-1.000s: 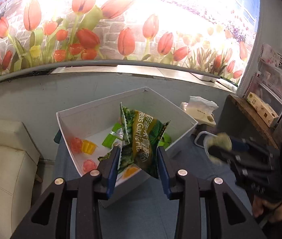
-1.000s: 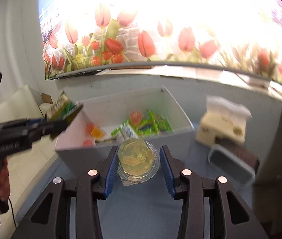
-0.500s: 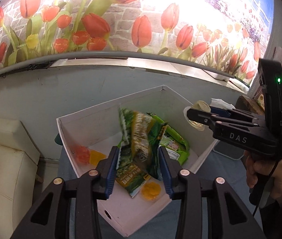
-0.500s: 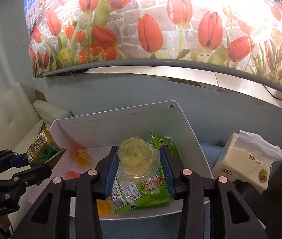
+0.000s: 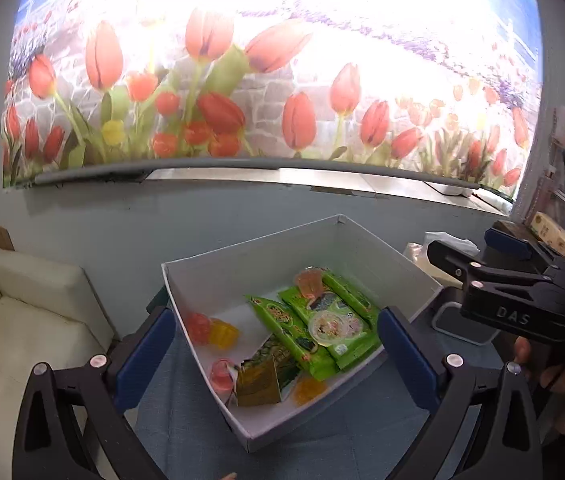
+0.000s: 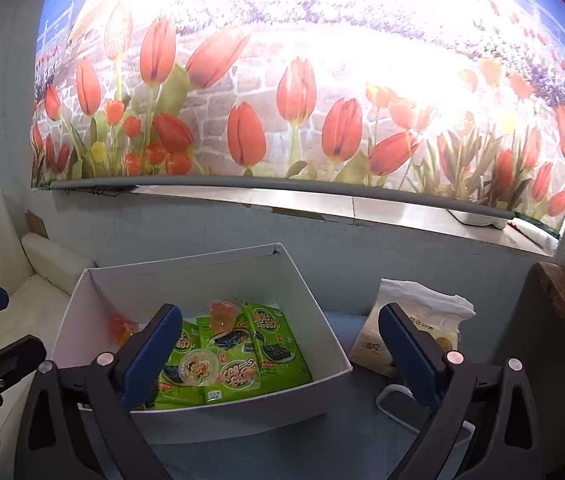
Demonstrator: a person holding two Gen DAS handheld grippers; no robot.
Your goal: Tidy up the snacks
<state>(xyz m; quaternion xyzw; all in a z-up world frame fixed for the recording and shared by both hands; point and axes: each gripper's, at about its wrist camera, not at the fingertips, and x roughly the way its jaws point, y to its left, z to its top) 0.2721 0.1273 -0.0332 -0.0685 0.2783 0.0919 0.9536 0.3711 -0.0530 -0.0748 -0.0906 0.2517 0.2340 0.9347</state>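
Note:
A white box [image 5: 242, 264] [image 6: 242, 416] on the blue table holds green seaweed snack packs [image 5: 338, 320] [image 6: 266, 344], a clear jelly cup [image 5: 330, 326] [image 6: 198, 368] lying on them, a dark green-gold snack bag [image 5: 266, 372] and several orange, yellow and pink jelly cups [image 5: 222, 334]. My left gripper [image 5: 274, 344] is open and empty above the box's near side. My right gripper [image 6: 282, 352] is open and empty above the box; it also shows at the right of the left wrist view [image 5: 482, 268].
A tissue pack [image 6: 418, 332] lies right of the box, with a white-rimmed container [image 6: 394, 400] in front of it. A cream sofa [image 5: 22, 320] stands at the left. A tulip mural wall [image 6: 282, 100] is behind. A wooden shelf [image 6: 562, 304] is at the right.
Both grippers opened. The snack bag dropped from the left gripper into the box, and the clear jelly cup dropped from the right gripper onto the green packs.

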